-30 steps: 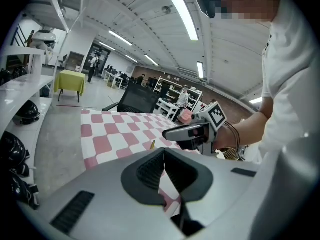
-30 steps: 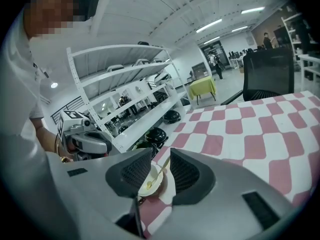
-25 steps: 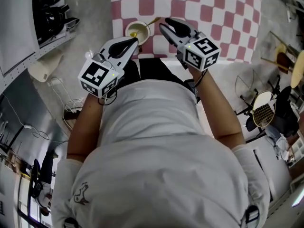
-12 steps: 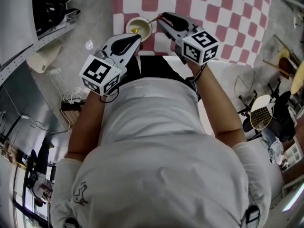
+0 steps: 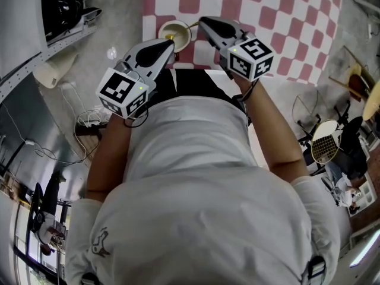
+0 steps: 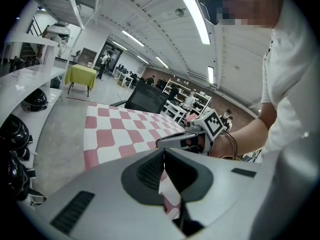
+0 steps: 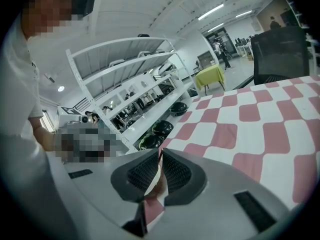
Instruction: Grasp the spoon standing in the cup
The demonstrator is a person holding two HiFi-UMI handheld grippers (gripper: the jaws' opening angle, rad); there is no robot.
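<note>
**Both grippers close in on the cup, jaws not yet opened**

At the left, the left gripper (image 5: 170, 44) has crept forward over the last second, and its tip now sits just beside the near rim of the cup (image 5: 177, 31). In its own view the jaws are drawn together at the tips with nothing between them; only the checked cloth (image 5: 285, 16) shows through the slit behind.

The cup stands at the near left edge of that cloth. The spoon (image 5: 183, 29) has its bowl down inside the cup. Its gold handle leans out over the rim, with its long axis running diagonally up and to the right in the head view, towards the right gripper (image 5: 200, 21). It stands tilted, not upright.

The right gripper has moved most. A second ago its tip lay short of the handle's free end, and now it is level with that end and just beside it. Its jaws also meet at the tips. A cream and brown shape shows in the slit behind them, possibly the cup, though the view is too cramped to be sure.

My reading is that the approach is nearly finished but the grasp has not begun. The right jaws would have to open and straddle the slanted handle across its axis.
</note>
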